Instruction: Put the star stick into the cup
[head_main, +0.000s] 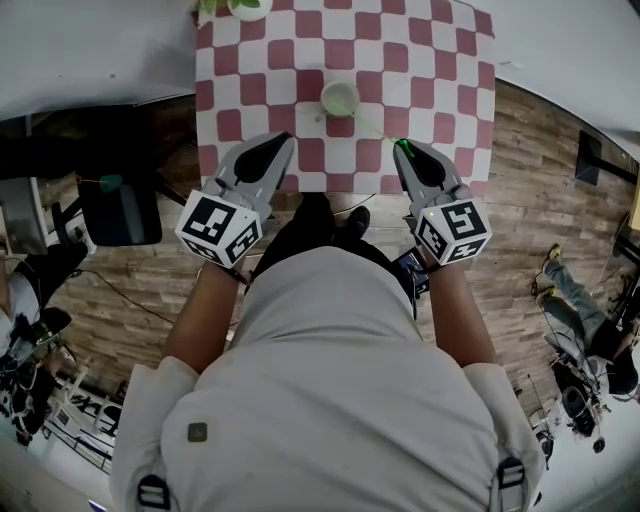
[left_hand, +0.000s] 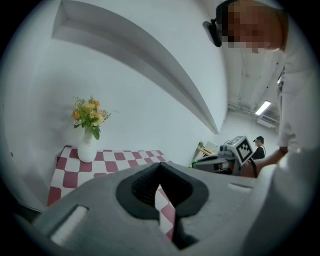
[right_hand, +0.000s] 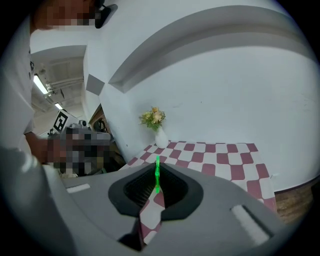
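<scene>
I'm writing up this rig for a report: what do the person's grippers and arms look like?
Both the left gripper and the right gripper are light grey tapering shells with black padded insides. Each carries a white cube with black square markers. The person wears a white short-sleeved top.

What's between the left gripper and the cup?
Only bare checkered tablecloth lies between the left gripper and the cup; the head view shows it.

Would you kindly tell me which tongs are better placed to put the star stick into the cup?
Right. The right tongs grip the green star stick, which points toward the cup; the left tongs hold nothing.
</scene>
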